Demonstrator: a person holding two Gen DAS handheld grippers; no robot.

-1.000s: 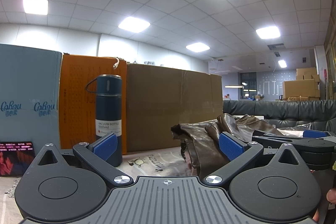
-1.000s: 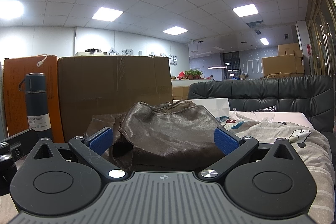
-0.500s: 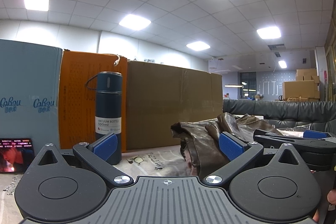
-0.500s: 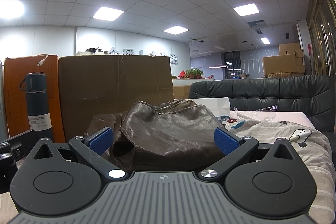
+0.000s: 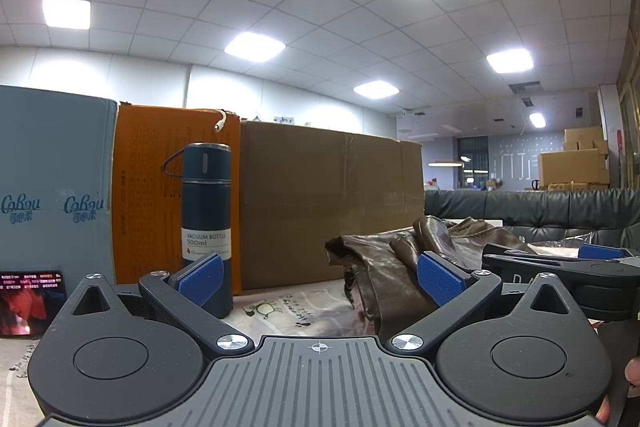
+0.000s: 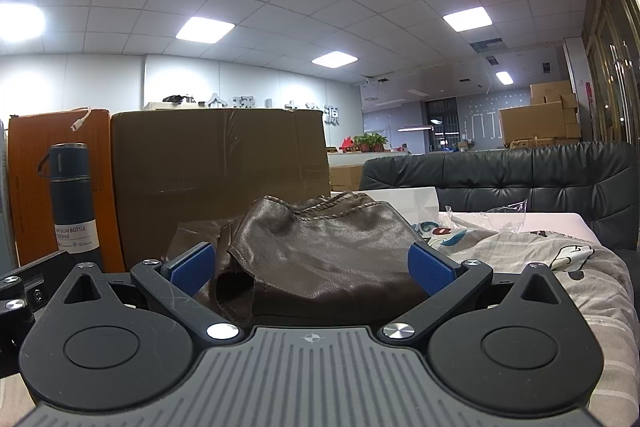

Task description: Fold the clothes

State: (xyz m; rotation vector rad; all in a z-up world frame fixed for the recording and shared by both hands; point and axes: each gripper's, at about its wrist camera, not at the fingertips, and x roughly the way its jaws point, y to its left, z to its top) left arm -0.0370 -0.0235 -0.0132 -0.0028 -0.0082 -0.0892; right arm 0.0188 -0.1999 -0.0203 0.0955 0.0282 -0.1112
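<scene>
A crumpled dark brown leather garment (image 6: 320, 259) lies in a heap on a printed cloth-covered table (image 6: 560, 267). My right gripper (image 6: 310, 269) is open, low over the table, and the heap sits just beyond and between its blue pads. In the left wrist view the same garment (image 5: 384, 275) lies ahead to the right. My left gripper (image 5: 320, 277) is open with only printed cloth (image 5: 304, 307) between its fingers. The right gripper's body (image 5: 560, 267) shows at the right edge of that view.
A dark blue vacuum bottle (image 5: 206, 219) stands upright at the back left. Behind it stand a brown cardboard box (image 5: 328, 203), an orange box (image 5: 152, 195) and a grey-blue box (image 5: 52, 187). A lit phone screen (image 5: 30, 301) leans at left. A black sofa (image 6: 520, 183) is behind.
Both grippers and the garment stay where they were. Only the picture on the phone screen at left has changed.
</scene>
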